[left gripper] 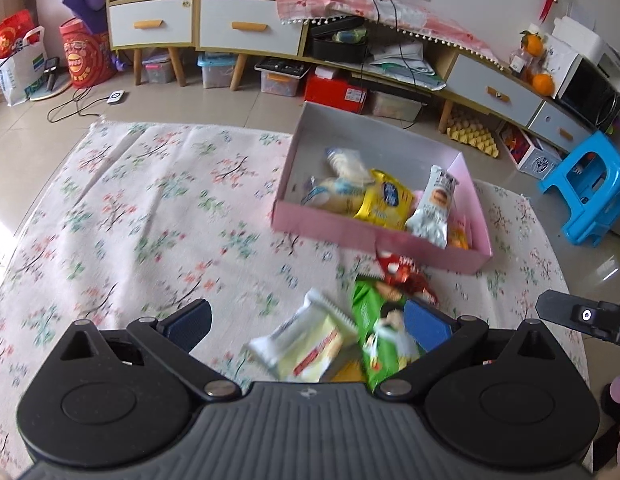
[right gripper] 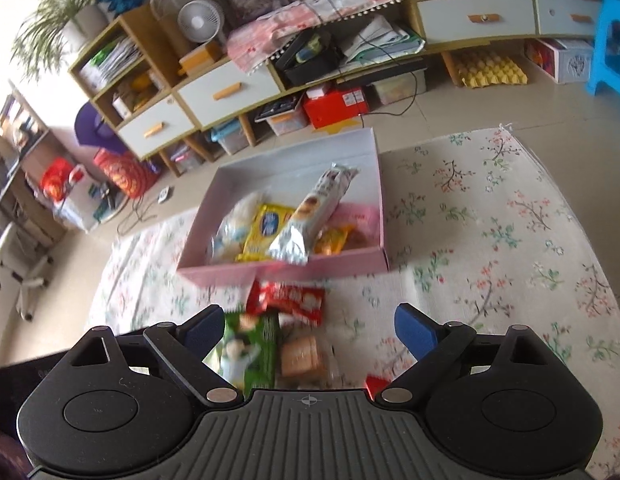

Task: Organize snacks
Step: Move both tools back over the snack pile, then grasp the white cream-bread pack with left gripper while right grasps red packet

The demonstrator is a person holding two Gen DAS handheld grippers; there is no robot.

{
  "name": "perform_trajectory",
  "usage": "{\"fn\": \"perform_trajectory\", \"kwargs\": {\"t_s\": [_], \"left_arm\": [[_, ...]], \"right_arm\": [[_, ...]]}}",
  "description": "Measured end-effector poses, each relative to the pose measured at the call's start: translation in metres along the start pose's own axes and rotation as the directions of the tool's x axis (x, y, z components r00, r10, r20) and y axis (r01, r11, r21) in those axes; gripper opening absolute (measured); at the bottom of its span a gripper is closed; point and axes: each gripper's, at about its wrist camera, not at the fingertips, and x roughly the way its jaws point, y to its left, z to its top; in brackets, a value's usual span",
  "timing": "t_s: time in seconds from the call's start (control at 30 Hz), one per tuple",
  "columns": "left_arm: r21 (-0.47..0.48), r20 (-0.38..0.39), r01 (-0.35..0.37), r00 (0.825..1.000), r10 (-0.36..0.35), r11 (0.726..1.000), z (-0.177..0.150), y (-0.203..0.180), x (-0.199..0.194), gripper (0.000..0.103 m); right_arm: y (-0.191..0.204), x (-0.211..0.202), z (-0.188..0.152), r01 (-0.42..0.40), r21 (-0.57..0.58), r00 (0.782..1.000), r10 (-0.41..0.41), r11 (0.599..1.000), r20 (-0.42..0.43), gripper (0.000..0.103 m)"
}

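A pink box sits on the floral rug and holds several snack packets, among them a yellow packet and a silver-white packet. In front of the box lie a red packet, a green packet, a pale yellow-white packet and a brown pastry packet. My left gripper is open above the loose packets. My right gripper is open above them too. Neither holds anything.
The floral rug covers the floor. Behind it stands a long low cabinet with drawers and storage bins underneath. A blue plastic stool stands to the right. The right gripper's edge shows in the left wrist view.
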Motion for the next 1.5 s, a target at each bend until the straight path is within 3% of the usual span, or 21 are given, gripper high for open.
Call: {"fn": "perform_trajectory", "kwargs": {"t_s": [0.23, 0.57, 0.93, 1.1, 1.33, 1.5], "left_arm": [[0.016, 0.012, -0.012, 1.0, 0.012, 1.0, -0.028, 0.011, -0.011, 0.103], [0.11, 0.044, -0.028, 0.999, 0.023, 0.994, -0.049, 0.024, -0.002, 0.103], [0.323, 0.052, -0.023, 0.999, 0.006, 0.946, -0.058, 0.025, 0.041, 0.103], [0.34, 0.03, 0.002, 0.999, -0.013, 0.94, -0.055, 0.02, 0.055, 0.101], [0.4, 0.03, -0.033, 0.999, 0.023, 0.916, -0.054, 0.006, 0.07, 0.095], [0.372, 0.022, -0.007, 1.0, -0.001, 0.928, -0.05, 0.008, 0.071, 0.09]], "right_arm": [[0.004, -0.006, -0.032, 0.029, -0.094, 1.0, -0.028, 0.995, 0.013, 0.095], [-0.005, 0.01, -0.056, 0.116, -0.18, 0.991, -0.126, 0.977, -0.048, 0.095], [-0.027, 0.034, -0.069, 0.193, -0.1, 0.966, -0.207, 0.976, -0.158, 0.095], [-0.026, 0.047, -0.076, 0.225, -0.127, 0.952, -0.245, 0.966, -0.185, 0.095], [-0.028, 0.06, -0.079, 0.239, -0.113, 0.943, -0.259, 0.964, -0.21, 0.095], [-0.025, 0.064, -0.079, 0.256, -0.145, 0.94, -0.281, 0.956, -0.191, 0.095]]}}
